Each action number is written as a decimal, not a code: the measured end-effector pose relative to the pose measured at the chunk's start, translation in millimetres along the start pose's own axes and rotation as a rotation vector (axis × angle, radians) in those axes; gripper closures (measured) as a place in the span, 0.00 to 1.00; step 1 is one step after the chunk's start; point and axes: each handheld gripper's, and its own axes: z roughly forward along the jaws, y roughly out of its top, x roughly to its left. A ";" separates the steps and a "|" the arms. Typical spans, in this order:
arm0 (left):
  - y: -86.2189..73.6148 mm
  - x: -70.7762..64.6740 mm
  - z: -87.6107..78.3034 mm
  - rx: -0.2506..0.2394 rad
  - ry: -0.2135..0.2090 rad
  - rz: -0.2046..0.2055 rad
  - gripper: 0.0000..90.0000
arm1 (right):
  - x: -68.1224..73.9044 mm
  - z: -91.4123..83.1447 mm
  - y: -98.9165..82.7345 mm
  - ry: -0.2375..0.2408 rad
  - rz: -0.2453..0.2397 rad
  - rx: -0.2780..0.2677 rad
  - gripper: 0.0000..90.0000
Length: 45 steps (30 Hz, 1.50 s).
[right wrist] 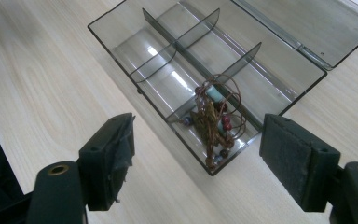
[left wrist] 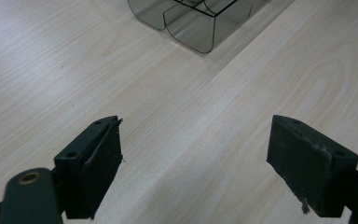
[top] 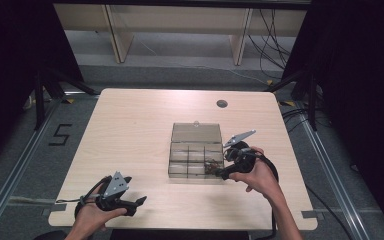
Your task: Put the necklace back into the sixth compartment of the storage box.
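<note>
**Beaded trinket lies in the corner cell of the open organizer box**

A smoky clear plastic box point(top: 195, 159) sits on the pale wooden table point(top: 130, 125), right of its middle, with its hinged lid point(top: 196, 133) folded flat open on the far side. Thin dividers split the tray into small compartments. In the right gripper view, the end compartment nearest the camera holds a tangle of copper-coloured wire loops strung with dark red and pale blue beads point(right wrist: 214, 116); the other compartments seen there hold nothing. In the high view the same cluster shows as a dark speck in the near right corner cell, right by the right gripper point(top: 226, 172).

The right gripper hovers just above and beside that corner, its jaws spread wide with nothing between the pads; the beaded piece lies below them inside the box, untouched.

The left gripper point(top: 141, 201) rests low near the table's front left edge, well apart from the box, its jaws likewise wide apart and holding nothing; only bare tabletop lies between them.

On the floor to the left of the table, black tape forms the figure "5" point(top: 60, 135). No writing is readable on the box.
</note>
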 end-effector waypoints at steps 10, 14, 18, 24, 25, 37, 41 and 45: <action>0.2 0.7 -0.6 0.005 0.003 0.011 0.19 | 0.8 -1.4 -6.9 0.005 0.010 0.005 0.27; 0.0 0.2 -0.2 0.004 0.002 0.002 0.19 | 3.0 -2.4 -9.6 0.008 0.023 0.004 0.26; 0.3 0.7 -0.3 0.002 0.003 0.019 0.19 | 4.8 -0.5 -11.7 0.000 0.027 -0.017 0.24; -0.5 1.2 0.8 0.005 0.004 0.025 0.19 | 3.8 -3.2 -16.9 0.005 0.019 -0.016 0.24; -0.6 0.6 1.4 0.003 0.003 0.022 0.19 | 3.7 -0.9 -19.5 -0.003 0.030 -0.039 0.24; -0.8 0.3 1.7 0.003 0.003 0.017 0.19 | 2.5 -1.8 -31.9 0.002 0.037 -0.062 0.23; 0.0 1.3 1.2 0.003 0.005 0.042 0.19 | 0.2 1.7 -38.2 -0.014 0.028 -0.083 0.23; -0.3 -1.1 1.6 -0.006 -0.004 0.010 0.19 | 0.2 0.4 -45.1 0.005 0.051 -0.061 0.23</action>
